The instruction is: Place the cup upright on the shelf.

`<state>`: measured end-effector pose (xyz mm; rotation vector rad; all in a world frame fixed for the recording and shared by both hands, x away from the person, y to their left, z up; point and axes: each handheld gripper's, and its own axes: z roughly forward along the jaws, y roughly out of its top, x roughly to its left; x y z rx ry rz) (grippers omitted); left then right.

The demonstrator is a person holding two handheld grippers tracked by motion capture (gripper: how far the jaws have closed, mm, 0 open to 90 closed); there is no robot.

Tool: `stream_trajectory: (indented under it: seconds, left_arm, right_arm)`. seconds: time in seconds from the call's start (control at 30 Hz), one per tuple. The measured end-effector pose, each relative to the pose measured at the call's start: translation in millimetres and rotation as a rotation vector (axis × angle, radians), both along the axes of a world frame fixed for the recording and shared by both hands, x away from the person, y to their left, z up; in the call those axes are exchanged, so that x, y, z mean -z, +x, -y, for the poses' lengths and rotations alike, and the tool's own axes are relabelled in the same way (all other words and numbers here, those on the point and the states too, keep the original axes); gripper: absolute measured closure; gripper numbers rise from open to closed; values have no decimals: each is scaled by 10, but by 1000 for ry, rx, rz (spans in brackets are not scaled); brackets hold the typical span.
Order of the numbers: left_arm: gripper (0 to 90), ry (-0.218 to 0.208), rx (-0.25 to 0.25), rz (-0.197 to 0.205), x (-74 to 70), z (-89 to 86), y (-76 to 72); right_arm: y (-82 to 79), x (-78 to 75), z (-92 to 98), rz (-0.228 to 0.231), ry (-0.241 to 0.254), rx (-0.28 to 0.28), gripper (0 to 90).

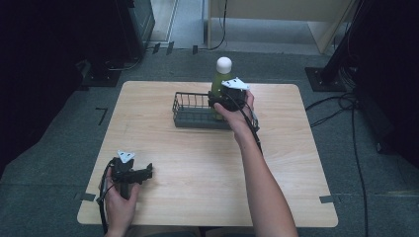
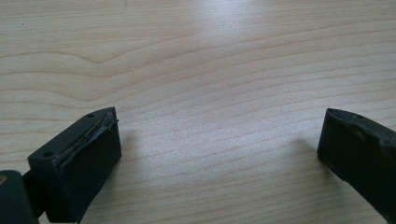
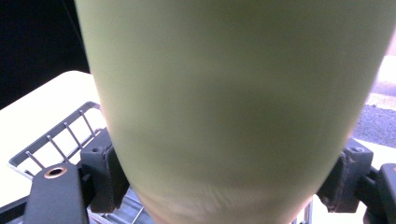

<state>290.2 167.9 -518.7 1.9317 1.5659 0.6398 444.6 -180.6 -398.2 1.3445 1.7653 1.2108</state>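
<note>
A pale green bottle (image 1: 219, 81) with a white cap stands upright in the right end of a dark wire basket (image 1: 190, 116) at the back of the wooden table (image 1: 197, 168). My right gripper (image 1: 218, 100) is shut on the bottle's lower body. In the right gripper view the bottle (image 3: 233, 102) sits between both pads (image 3: 105, 172), with the basket's wire rim (image 3: 56, 140) below left. My left gripper (image 1: 147, 173) rests near the table's front left corner, pointing right. Its jaws stand wide open over bare wood (image 2: 219, 140), nothing between them.
The basket's left part holds nothing that I can see. Dark stands and cables lie on the grey floor around the table, and a light wooden cabinet stands beyond the far edge.
</note>
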Motion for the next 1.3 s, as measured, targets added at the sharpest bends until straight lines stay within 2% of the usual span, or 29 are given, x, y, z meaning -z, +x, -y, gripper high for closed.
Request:
stream_trajectory:
  seconds: [0.13, 0.27, 0.3, 0.43, 0.7, 1.03, 1.3]
  left_arm:
    - [1, 0, 0, 0, 0, 0, 0]
    - [1, 0, 1, 0, 0, 0, 0]
    - [1, 0, 2, 0, 0, 0, 0]
    - [1, 0, 4, 0, 0, 0, 0]
    - [1, 0, 5, 0, 0, 1, 0]
    - [1, 0, 6, 1, 0, 3, 0]
    - [1, 1, 9, 0, 0, 2, -1]
  right_arm:
    - [10, 2, 43, -14, 10, 10, 191]
    - [8, 6, 57, -14, 2, -7, 189]
    - [1, 3, 49, -10, -14, -18, 189]
    - [0, -2, 43, -15, -10, -22, 172]
    - [-18, -4, 33, -6, -40, -23, 203]
    - [-22, -2, 31, -5, -39, -23, 204]
    - [-40, -7, 62, -18, -19, -32, 196]
